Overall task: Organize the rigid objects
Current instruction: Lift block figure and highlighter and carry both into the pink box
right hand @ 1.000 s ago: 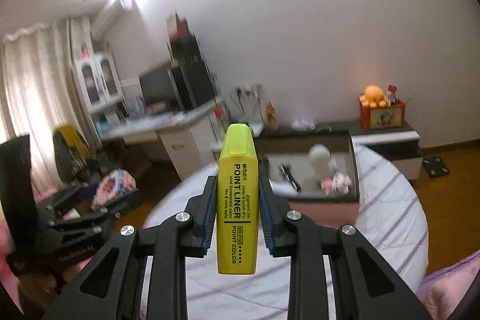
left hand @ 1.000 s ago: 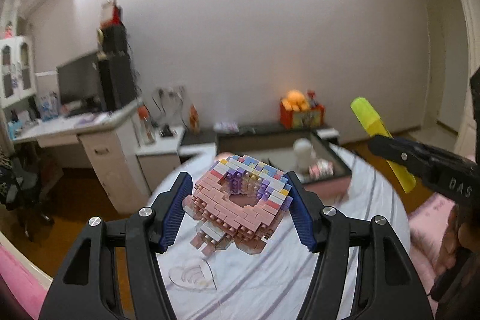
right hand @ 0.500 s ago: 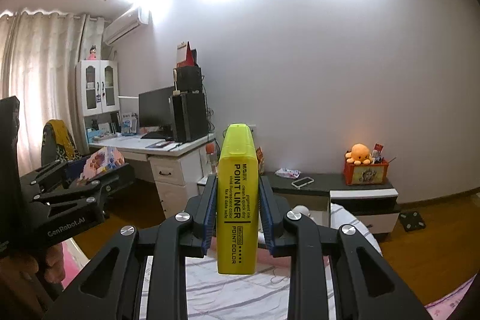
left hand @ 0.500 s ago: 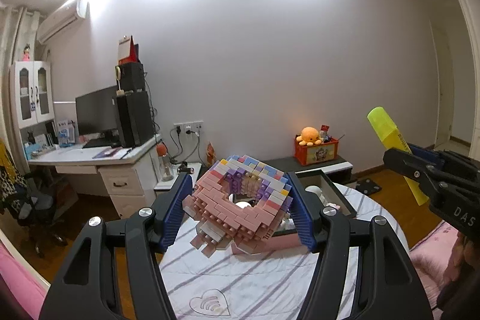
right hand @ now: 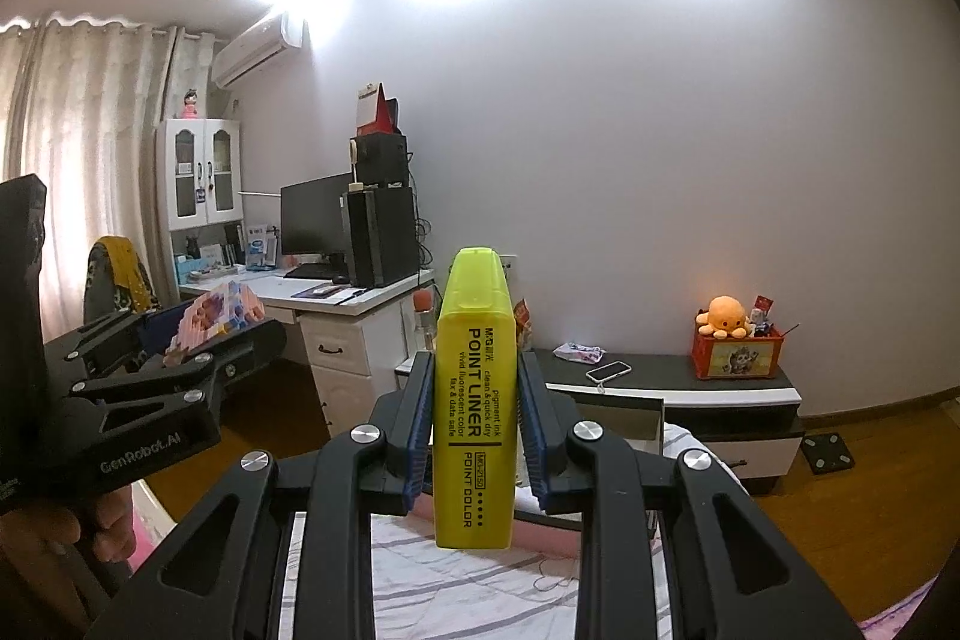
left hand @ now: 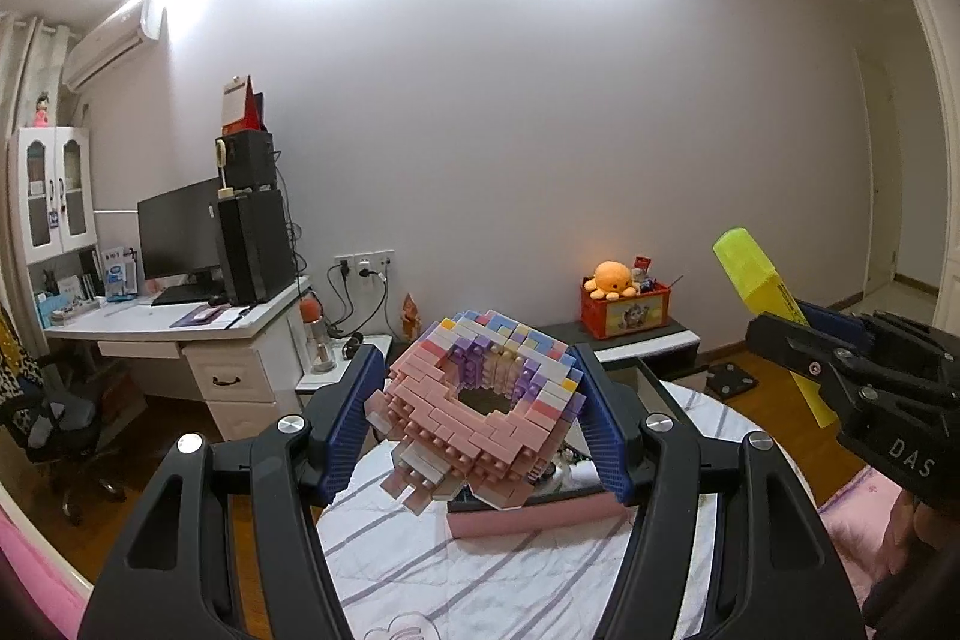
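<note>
A round worktop under a white cloth with grey stripes (left hand: 498, 574) fills the lower middle of both wrist views, in a bedroom with a pale wall, a wooden floor and bright ceiling lights. On the cloth stands a shallow pink-walled tray with a dark rim (left hand: 534, 520), mostly hidden behind the gripper fingers; what lies inside it cannot be made out. To the left a white desk with drawers (left hand: 240, 340) carries a black monitor (left hand: 177, 232) and a tall black computer tower (left hand: 255, 244), with a white glass-door cabinet (left hand: 51, 190) and a dark office chair (left hand: 54, 418) further left. A white air conditioner (right hand: 258, 46) hangs above beige curtains (right hand: 78, 172). Along the far wall runs a low dark-topped cabinet (right hand: 672, 388) bearing a red box with an orange plush octopus (right hand: 729, 316) on top, and a phone (right hand: 609, 371).

The left gripper (left hand: 477, 415) is held above the worktop, its blue-padded fingers (left hand: 354, 418) pinching a pastel toy-brick model in pink, purple and white (left hand: 480, 406), which blocks the view of the tray. The right gripper (right hand: 474, 424) is up in the air to its right, its fingers pressed against a yellow highlighter pen printed "POINT LINER" (right hand: 474, 400), standing upright between them with its cap on top. Part of a hand (right hand: 66, 538) grips the left gripper's handle.
</note>
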Motion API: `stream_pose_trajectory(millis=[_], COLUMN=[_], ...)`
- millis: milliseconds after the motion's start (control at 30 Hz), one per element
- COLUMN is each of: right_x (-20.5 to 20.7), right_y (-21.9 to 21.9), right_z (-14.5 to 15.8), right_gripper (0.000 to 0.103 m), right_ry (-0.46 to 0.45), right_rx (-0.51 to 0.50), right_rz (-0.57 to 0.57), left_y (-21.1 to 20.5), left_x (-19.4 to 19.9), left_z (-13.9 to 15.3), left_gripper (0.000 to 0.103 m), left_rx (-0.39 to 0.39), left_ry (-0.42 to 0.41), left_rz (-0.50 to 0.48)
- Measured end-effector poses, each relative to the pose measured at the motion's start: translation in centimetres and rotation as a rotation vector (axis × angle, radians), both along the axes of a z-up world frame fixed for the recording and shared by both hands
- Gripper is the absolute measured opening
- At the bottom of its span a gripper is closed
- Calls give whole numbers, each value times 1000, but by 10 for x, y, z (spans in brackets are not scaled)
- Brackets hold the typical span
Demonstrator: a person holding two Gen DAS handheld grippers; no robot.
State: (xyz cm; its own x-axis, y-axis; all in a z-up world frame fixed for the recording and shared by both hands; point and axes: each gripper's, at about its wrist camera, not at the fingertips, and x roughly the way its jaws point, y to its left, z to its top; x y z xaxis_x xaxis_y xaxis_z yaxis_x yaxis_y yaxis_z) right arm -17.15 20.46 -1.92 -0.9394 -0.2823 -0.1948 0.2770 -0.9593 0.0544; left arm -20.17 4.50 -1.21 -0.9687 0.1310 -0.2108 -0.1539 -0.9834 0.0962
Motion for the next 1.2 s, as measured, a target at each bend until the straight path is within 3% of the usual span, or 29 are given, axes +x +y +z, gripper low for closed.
stream_pose_trajectory(millis=[333,533,967,1200], right_x=[-40,-77,-181,-213], right_y=[5,11,32,40], right_z=[-5,-14,-85,-112], right_gripper=[27,27,27,27], right_ry=[-14,-56,-280,-365], right_rx=[14,24,90,95], right_rz=[-16,-17,-84,-87], left_y=[20,34,59,63], left_x=[-50,-101,-214,-236], left_z=[-12,-28,-113,-150], left_gripper=[64,64,64,66], left_rx=[21,11,-3,-2], left_ry=[-38,-87,-345,-430], left_rz=[-46,-59,-78,-66])
